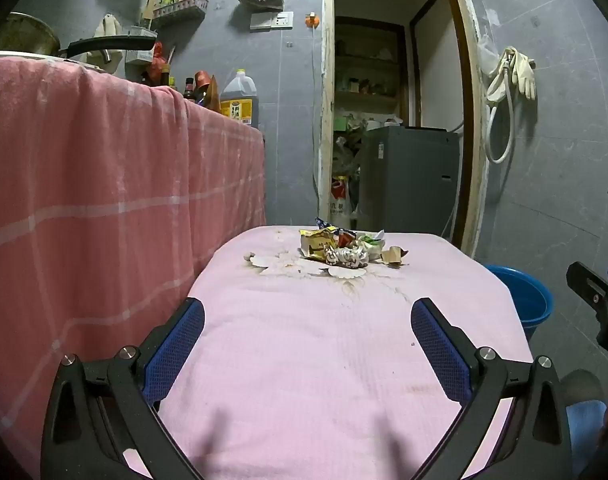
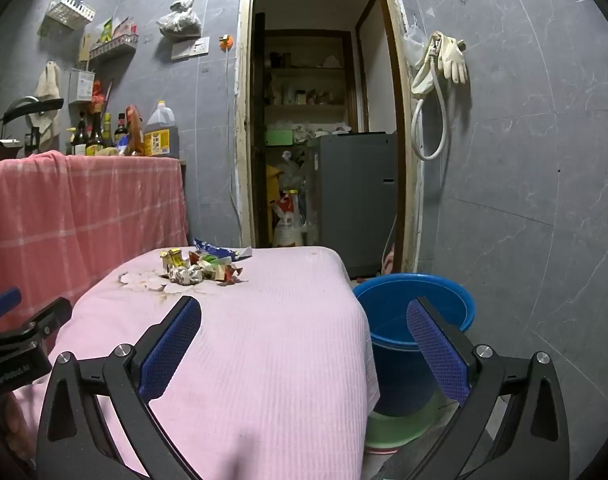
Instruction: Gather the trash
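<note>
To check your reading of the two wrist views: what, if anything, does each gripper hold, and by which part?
Nothing is held. The left gripper and right gripper both have their jaws wide open over the pink cloth, short of the trash pile.

Off to my left I see a pink checked cloth (image 1: 103, 184) draped over a counter, with a pan (image 1: 103, 46) on top and a row of dark bottles (image 2: 99, 132) beside a big oil jug (image 2: 161, 130). On the grey tiled wall hang white wire racks (image 2: 69, 10), a tied plastic bag (image 2: 179, 16) above a socket plate (image 2: 191, 48), and an orange hook (image 2: 225, 42). Through the open doorway (image 2: 243, 120) I make out cluttered shelves (image 2: 304, 76) and a grey appliance (image 2: 356, 196). Right of the door, rubber gloves (image 2: 454, 60) and a looped white hose (image 2: 430, 120) hang together.
</note>
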Action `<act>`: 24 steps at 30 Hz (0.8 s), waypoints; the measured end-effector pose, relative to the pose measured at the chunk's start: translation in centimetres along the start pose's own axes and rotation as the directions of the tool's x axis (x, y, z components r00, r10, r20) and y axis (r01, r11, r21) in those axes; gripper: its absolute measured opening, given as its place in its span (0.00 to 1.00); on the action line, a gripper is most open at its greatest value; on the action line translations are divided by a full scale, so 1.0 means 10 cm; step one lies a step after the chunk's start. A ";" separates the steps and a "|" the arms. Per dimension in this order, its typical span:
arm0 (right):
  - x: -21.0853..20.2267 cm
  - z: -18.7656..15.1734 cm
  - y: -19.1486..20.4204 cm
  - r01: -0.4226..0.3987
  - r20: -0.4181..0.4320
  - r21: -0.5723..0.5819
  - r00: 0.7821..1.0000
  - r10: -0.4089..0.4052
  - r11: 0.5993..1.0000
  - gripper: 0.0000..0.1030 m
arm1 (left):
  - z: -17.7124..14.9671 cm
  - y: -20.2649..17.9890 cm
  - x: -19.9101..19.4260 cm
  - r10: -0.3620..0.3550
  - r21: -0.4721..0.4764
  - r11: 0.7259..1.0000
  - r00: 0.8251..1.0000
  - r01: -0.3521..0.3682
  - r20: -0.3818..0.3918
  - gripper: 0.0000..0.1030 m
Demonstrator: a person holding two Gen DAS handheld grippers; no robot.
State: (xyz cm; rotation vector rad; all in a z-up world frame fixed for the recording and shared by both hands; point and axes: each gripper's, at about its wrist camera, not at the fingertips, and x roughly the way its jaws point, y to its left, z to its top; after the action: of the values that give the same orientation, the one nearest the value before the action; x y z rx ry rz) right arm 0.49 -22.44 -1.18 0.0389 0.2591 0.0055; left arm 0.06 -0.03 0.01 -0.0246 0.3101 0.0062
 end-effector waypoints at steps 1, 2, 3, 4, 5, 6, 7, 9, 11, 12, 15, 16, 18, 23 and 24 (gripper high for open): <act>0.00 0.00 0.00 0.000 0.000 0.000 1.000 0.000 1.000 1.00 | 0.00 0.00 0.00 -0.001 -0.002 1.000 1.000 0.001 0.002 0.98; 0.00 0.00 0.00 -0.001 0.004 0.004 1.000 0.001 1.000 1.00 | 0.00 0.00 0.00 -0.001 -0.003 1.000 1.000 0.001 0.003 0.98; -0.01 0.00 -0.01 -0.002 0.006 0.006 1.000 0.002 1.000 1.00 | 0.00 0.00 0.00 -0.002 -0.004 1.000 1.000 0.002 0.003 0.98; -0.01 0.00 -0.01 -0.002 0.006 0.004 1.000 0.002 1.000 1.00 | 0.00 0.00 0.00 -0.004 -0.006 1.000 1.000 0.004 0.002 0.98; -0.02 0.00 0.00 -0.001 0.007 0.001 1.000 0.001 1.000 1.00 | 0.00 0.00 0.00 -0.005 -0.007 1.000 1.000 0.005 0.002 0.98; -0.02 0.00 0.00 -0.001 0.006 -0.001 1.000 0.001 1.000 1.00 | 0.00 0.00 0.00 -0.005 -0.007 1.000 1.000 0.005 0.002 0.98; -0.01 0.00 0.00 -0.001 0.005 -0.004 1.000 0.001 1.000 1.00 | 0.00 0.00 0.00 -0.006 -0.008 1.000 1.000 0.006 0.002 0.98; 0.00 0.00 0.01 0.000 0.000 -0.007 1.000 0.000 1.000 1.00 | 0.00 0.00 0.00 -0.005 -0.006 1.000 1.000 0.005 0.001 0.98; 0.03 -0.01 0.02 0.002 -0.005 -0.009 1.000 -0.002 1.000 1.00 | 0.00 0.00 0.00 -0.005 -0.008 1.000 1.000 0.005 0.002 0.98; 0.06 -0.01 0.04 0.003 -0.007 -0.010 1.000 -0.003 1.000 1.00 | 0.00 0.00 0.00 -0.005 -0.008 1.000 1.000 0.005 0.001 0.98; -0.03 0.02 0.00 -0.002 0.014 0.000 1.000 0.002 1.000 1.00 | 0.00 0.01 0.00 -0.007 -0.009 1.000 1.000 0.007 0.001 0.98; -0.03 0.02 -0.01 -0.001 0.013 0.002 1.000 0.001 1.000 1.00 | 0.00 0.01 0.00 -0.008 -0.011 1.000 1.000 0.008 0.000 0.98; -0.02 0.02 -0.01 -0.003 0.013 0.002 1.000 0.003 1.000 1.00 | 0.00 0.01 0.00 -0.007 -0.010 1.000 1.000 0.007 0.001 0.98; -0.02 0.00 0.00 -0.002 0.015 0.005 1.000 0.002 1.000 1.00 | 0.00 0.00 0.00 -0.007 -0.011 1.000 1.000 0.007 0.002 0.98; -0.01 0.00 0.00 -0.001 0.014 0.004 1.000 0.001 1.000 1.00 | 0.00 0.00 0.00 -0.008 -0.011 1.000 1.000 0.008 0.002 0.98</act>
State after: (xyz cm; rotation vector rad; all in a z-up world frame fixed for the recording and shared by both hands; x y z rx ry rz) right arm 0.36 -22.46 -1.14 0.0435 0.2447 0.0061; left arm 0.04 0.02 0.01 -0.0367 0.3082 0.0004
